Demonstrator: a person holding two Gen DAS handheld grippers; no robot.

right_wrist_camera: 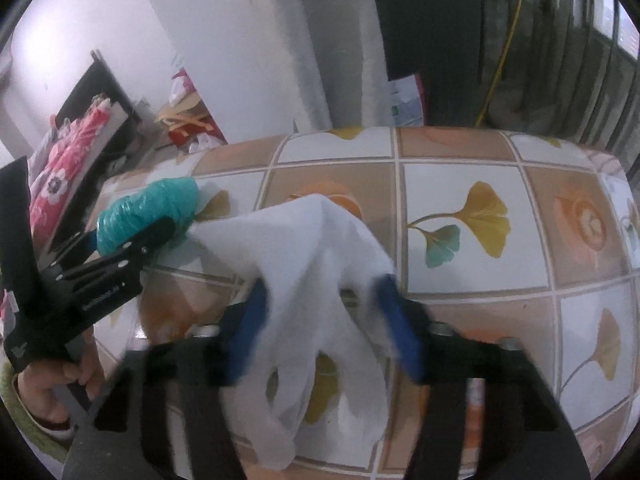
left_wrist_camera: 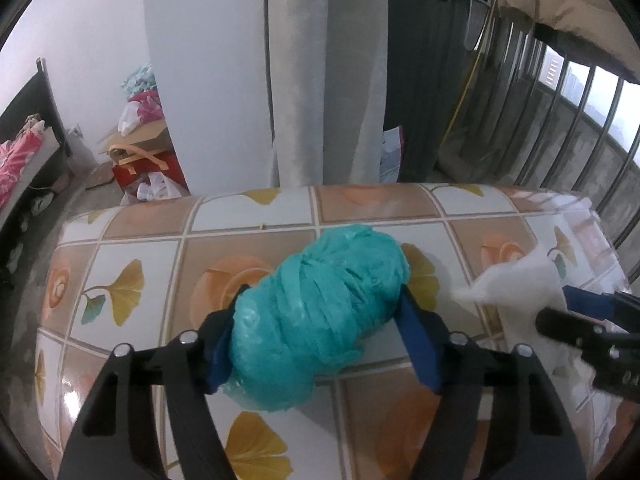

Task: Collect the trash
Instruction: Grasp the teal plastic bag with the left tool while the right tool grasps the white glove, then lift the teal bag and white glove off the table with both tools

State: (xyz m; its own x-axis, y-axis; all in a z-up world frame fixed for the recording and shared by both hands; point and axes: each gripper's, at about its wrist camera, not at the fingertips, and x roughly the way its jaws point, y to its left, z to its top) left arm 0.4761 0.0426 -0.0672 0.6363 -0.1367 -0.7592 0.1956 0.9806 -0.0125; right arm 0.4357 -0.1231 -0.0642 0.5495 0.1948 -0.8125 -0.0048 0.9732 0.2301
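A crumpled teal plastic bag (left_wrist_camera: pixel 320 312) lies on the tiled table (left_wrist_camera: pixel 248 232). My left gripper (left_wrist_camera: pixel 320 340) has its blue fingers on both sides of the bag and is shut on it. It also shows in the right wrist view (right_wrist_camera: pixel 148 212), at the left. My right gripper (right_wrist_camera: pixel 324 320) holds a crumpled white tissue (right_wrist_camera: pixel 316 264) between its blue fingers, and the tissue drapes down between them. In the left wrist view the tissue (left_wrist_camera: pixel 516 280) and the right gripper show at the right edge.
The table (right_wrist_camera: pixel 460 152) has a ginkgo-leaf tile pattern. Behind it stand a white wall, a grey curtain (left_wrist_camera: pixel 328 72) and a balcony railing (left_wrist_camera: pixel 568 112). Boxes and bags (left_wrist_camera: pixel 144 160) lie on the floor at the left, by a bed.
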